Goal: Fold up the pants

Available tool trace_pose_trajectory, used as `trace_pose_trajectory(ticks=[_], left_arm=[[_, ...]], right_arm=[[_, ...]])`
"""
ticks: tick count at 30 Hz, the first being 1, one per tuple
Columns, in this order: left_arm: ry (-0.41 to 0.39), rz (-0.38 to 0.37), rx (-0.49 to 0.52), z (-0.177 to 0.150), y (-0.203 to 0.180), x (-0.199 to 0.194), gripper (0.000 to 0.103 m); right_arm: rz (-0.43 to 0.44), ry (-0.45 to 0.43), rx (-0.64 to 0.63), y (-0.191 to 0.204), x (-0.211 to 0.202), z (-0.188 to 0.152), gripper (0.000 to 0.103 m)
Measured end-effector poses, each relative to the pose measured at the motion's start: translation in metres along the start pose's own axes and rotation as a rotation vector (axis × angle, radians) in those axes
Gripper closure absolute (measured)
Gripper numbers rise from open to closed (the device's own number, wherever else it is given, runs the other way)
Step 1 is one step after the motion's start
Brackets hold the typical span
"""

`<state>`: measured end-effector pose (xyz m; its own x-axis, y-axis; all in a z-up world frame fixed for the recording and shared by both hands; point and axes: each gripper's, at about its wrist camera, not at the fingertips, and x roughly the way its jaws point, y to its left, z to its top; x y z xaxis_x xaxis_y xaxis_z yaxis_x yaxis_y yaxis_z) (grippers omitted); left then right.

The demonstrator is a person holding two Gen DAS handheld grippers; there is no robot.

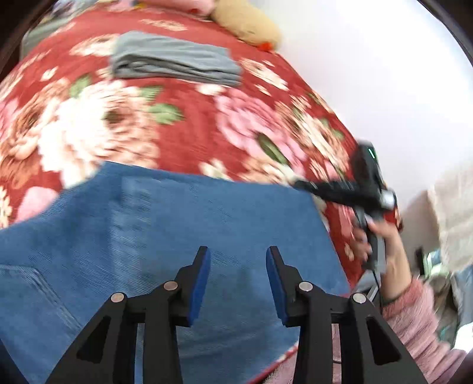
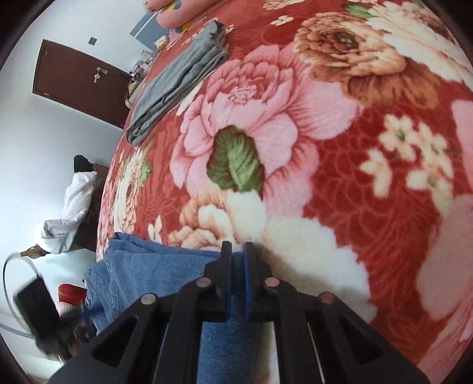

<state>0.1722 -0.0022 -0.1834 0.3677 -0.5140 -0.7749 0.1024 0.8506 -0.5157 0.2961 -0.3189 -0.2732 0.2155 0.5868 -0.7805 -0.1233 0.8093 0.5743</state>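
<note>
Blue denim pants (image 1: 177, 230) lie on a red floral blanket (image 1: 189, 124) that covers a bed. My left gripper (image 1: 238, 265) is open just above the denim, with nothing between its blue pads. My right gripper (image 2: 236, 265) is shut on a fold of the blue pants (image 2: 147, 274) at the cloth's edge. It also shows blurred in the left wrist view (image 1: 354, 192), held in a hand with a pink sleeve at the pants' far right corner.
A folded grey garment (image 1: 174, 59) lies further back on the blanket (image 2: 325, 177); it also shows in the right wrist view (image 2: 177, 79). A tan plush toy (image 1: 245, 20) lies at the bed's far edge. A brown door (image 2: 79, 82) and white bundle (image 2: 74, 206) stand beyond the bed.
</note>
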Motion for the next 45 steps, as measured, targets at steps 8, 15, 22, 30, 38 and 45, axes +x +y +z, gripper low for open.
trace_pose_trajectory(ticks=[8,15,22,30,38,45], left_arm=[[0.026,-0.036,-0.17,0.026,0.073,0.026,0.047],[-0.02,-0.071,-0.227,0.027,0.079,0.018,0.045],[-0.023,0.047,-0.258,0.032,0.089,0.03,0.083],[-0.053,0.011,-0.311,0.027,0.099,0.011,0.103],[-0.055,-0.067,-0.316,0.024,0.107,0.006,0.103],[-0.025,-0.115,-0.298,0.02,0.096,0.023,0.077]], right_arm=[[-0.026,0.007,-0.041,0.006,-0.001,0.001,0.094],[-0.023,0.008,-0.043,0.005,-0.001,0.001,0.094],[-0.03,0.008,-0.054,0.008,-0.001,0.001,0.094],[-0.023,0.006,-0.052,0.005,-0.002,0.001,0.094],[-0.028,0.005,-0.065,0.008,-0.002,0.0,0.094],[-0.032,0.013,-0.073,0.01,-0.002,0.001,0.094]])
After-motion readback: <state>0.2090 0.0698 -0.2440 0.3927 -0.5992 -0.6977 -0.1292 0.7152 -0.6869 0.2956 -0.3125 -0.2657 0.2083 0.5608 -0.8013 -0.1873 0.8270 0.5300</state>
